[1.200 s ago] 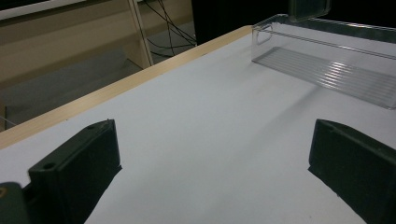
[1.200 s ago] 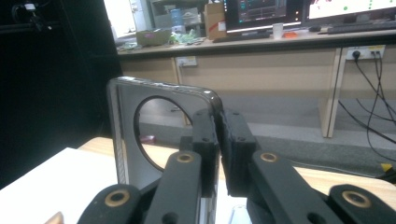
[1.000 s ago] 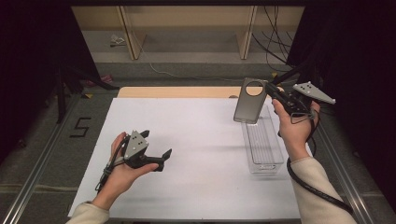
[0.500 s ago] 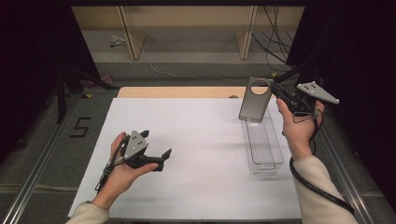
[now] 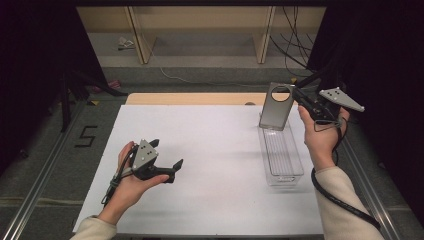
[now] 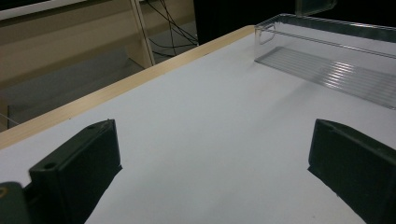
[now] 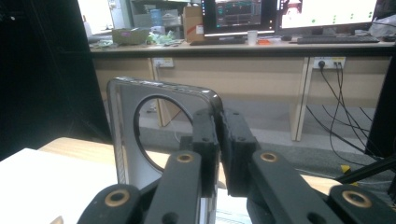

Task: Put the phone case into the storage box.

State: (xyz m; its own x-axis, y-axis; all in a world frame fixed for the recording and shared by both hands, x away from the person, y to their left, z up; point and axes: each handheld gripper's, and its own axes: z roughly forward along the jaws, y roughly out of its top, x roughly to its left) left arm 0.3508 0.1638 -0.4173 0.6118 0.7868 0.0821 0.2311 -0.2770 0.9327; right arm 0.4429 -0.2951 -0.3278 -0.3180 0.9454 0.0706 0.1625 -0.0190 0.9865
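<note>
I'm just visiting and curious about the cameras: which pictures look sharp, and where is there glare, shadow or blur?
High view: evenly lit white table, dark surroundings, soft shadow under the left tongs. Left gripper view: the near jaws are blurred, and the clear tray catches light streaks on its ribbed floor. Right gripper view: the right tongs and the grey lid they pinch look soft, and the bright monitors behind wash out.

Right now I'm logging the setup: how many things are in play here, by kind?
Hand-held gripper: 2 (left hand-held gripper, right hand-held gripper)
Grey lid with round hole: 1
Clear plastic tray: 1
Total: 4
</note>
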